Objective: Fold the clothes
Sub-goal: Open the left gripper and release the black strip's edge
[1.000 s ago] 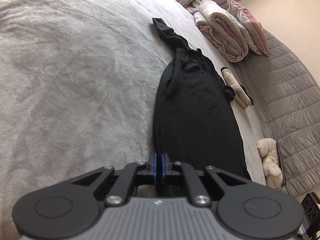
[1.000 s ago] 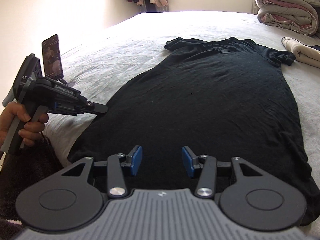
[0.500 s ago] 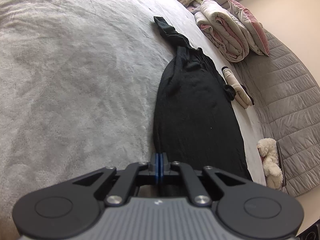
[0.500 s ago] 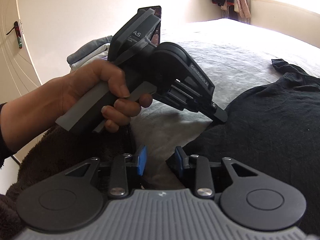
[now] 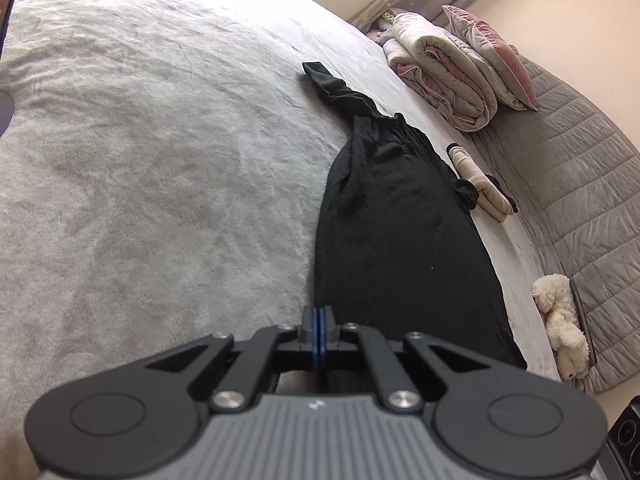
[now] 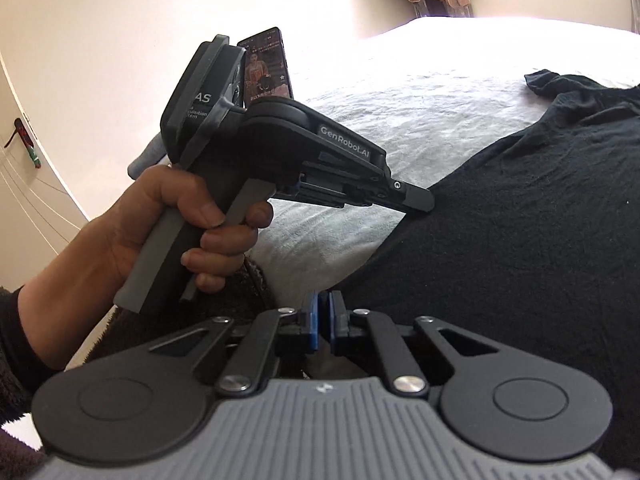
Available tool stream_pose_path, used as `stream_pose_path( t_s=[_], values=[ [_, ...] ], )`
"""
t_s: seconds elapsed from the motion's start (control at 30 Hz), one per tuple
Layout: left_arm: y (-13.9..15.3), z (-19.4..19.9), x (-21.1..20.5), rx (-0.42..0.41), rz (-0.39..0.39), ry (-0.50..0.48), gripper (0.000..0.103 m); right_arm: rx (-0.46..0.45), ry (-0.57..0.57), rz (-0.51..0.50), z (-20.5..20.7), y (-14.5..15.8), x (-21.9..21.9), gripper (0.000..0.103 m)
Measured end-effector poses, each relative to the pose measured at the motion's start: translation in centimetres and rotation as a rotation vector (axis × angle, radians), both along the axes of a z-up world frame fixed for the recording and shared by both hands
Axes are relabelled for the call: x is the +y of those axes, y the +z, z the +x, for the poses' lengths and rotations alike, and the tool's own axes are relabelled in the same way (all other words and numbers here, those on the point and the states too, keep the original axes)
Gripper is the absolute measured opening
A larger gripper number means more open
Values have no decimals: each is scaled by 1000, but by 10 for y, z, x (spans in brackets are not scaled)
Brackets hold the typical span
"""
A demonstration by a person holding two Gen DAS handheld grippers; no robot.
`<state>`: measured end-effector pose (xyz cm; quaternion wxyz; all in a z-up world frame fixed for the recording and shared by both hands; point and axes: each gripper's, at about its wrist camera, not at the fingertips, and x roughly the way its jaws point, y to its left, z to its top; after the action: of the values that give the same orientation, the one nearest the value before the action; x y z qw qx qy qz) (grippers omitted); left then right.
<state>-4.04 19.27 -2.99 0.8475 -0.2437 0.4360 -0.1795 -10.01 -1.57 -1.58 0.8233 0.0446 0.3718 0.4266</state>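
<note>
The left gripper has its blue-padded fingers pressed flat together. In the right wrist view its tip meets the left side edge of the black T-shirt, so it is judged to pinch a thin layer of cloth there, though the fabric between the pads is not visible. The right gripper is closing; its fingers stand a narrow slit apart at the shirt's hem corner. Whether cloth already lies between them cannot be told.

The two grips sit on the same long edge, one at the hem and one farther up. This placement suits lifting that whole side and carrying it across the garment for a lengthwise fold; the fold itself has not begun.

The person's left hand wraps the handle of the left gripper, at nine o'clock in the right wrist view. A phone is mounted on that tool at eleven o'clock.

The T-shirt lies flat on the grey bed, its neck end away from the grippers and one short sleeve reaching toward twelve o'clock. At two o'clock in the left wrist view rest a folded quilt with a pink pillow, nearer a folded cream garment, and at four o'clock a white plush toy.

No containers are in view.
</note>
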Motion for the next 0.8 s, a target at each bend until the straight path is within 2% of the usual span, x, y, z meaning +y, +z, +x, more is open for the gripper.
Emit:
stream_pose_path(
  t_s=[0.13,0.17,0.23,0.33,0.43,0.53,0.67,0.8],
  values=[
    [0,0,-3,-4,24,-21,2,15,-12,-62,2,-14,8,12],
    [4,0,-4,-13,25,-21,2,19,-12,-61,1,-14,8,17],
    [11,0,-6,-31,28,-21,3,22,-5,-63,1,-6,4,20],
    [23,-1,-8,-69,24,-19,9,-51,-41,-76,-4,13,-15,50],
    [36,-2,-17,-115,-12,-32,19,-98,-143,-89,-6,27,-48,50],
    [40,-1,-35,-119,-11,-65,28,-116,-288,-123,-8,34,-86,50],
    [42,4,-54,-78,38,-80,28,-101,-438,-181,-8,35,-133,50],
    [47,16,-62,-75,74,-61,33,-81,-502,-180,-3,36,-156,50]
  ],
)
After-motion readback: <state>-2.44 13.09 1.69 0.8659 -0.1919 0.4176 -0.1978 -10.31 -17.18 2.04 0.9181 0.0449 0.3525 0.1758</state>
